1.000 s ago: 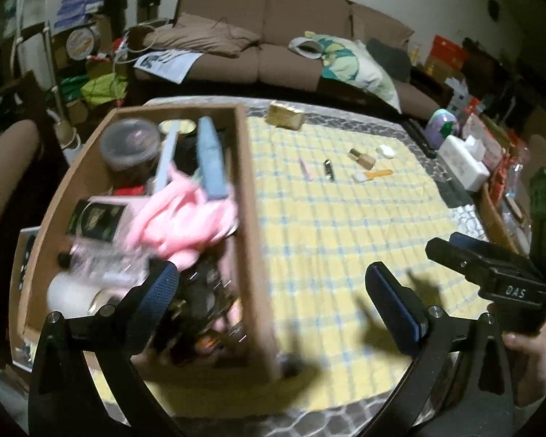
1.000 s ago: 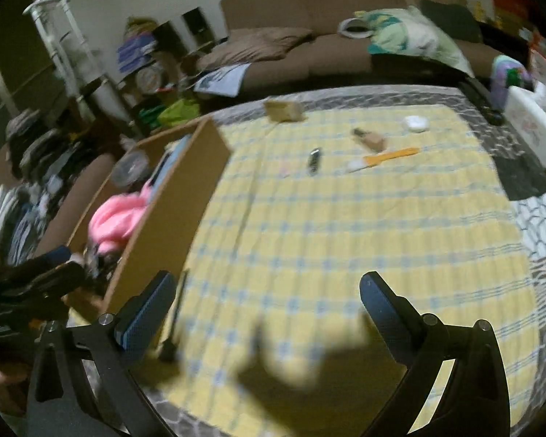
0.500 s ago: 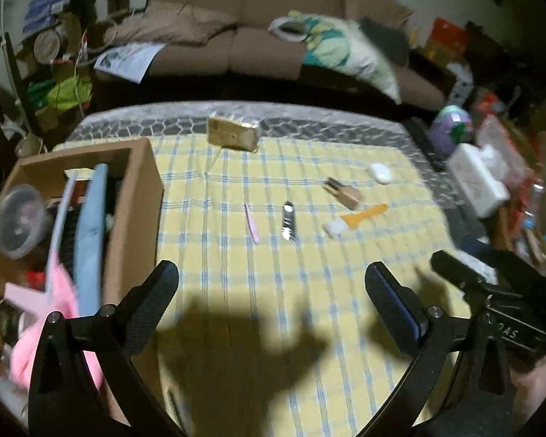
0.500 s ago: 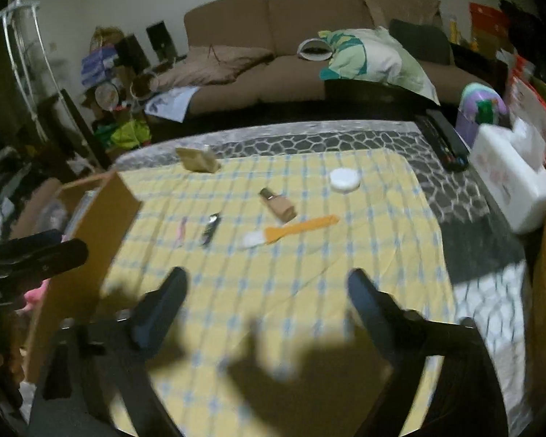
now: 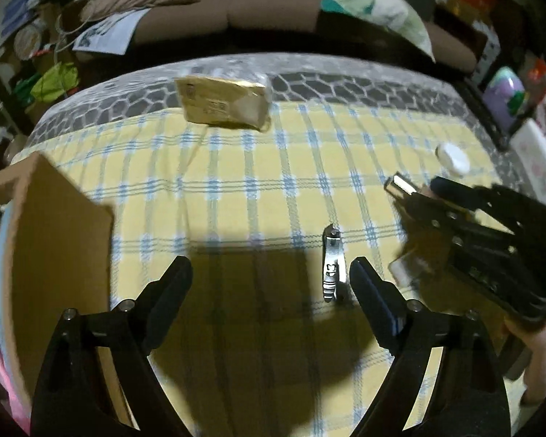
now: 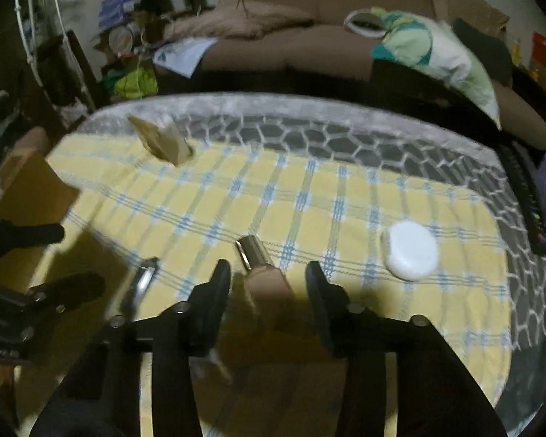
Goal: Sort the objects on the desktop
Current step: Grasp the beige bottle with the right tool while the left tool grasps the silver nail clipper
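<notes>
Yellow-checked tabletop; left gripper fingers wide, closing beside nail clipper at three o'clock: thin, slippery steel; right gripper narrowing around small bottle; grip midbody.

L tool closing, R tool closing

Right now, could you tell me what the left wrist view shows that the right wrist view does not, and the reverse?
Only the left wrist view shows the person's hand holding the right tongs. Only the right wrist view shows the small bottle between the closing right tongs, untouched. Both show the nail clipper, white round lid, tan packet and cardboard box.
</notes>
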